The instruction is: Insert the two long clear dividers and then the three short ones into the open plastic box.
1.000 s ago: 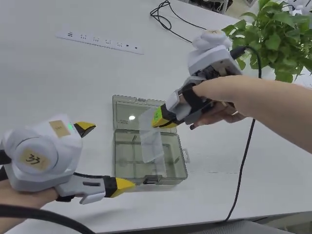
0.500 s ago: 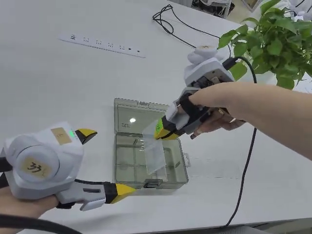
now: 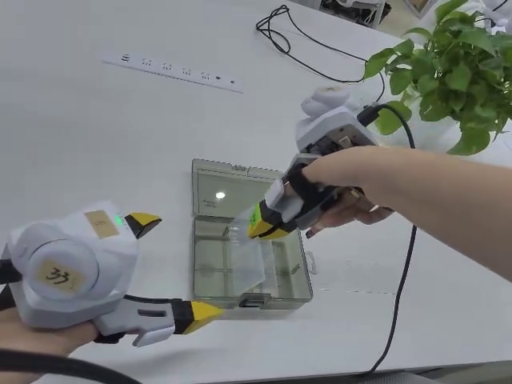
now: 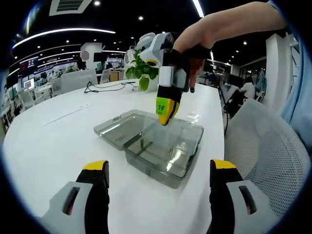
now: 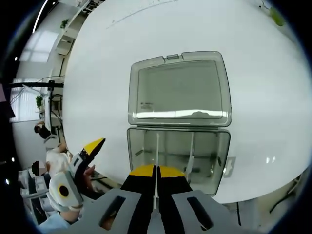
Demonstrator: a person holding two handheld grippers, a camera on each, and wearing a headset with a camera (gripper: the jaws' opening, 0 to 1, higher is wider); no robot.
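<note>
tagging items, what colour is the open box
The box is see-through smoky grey, best in right gripper view.

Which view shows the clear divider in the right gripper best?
Head view: the divider hangs broadside from the right gripper over the box. Left gripper view shows it faintly; right gripper view shows just its thin edge.

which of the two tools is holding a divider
The right tool, above the open grey plastic box: its jaws are shut on a clear plastic divider. The left tool is open and empty.
</note>
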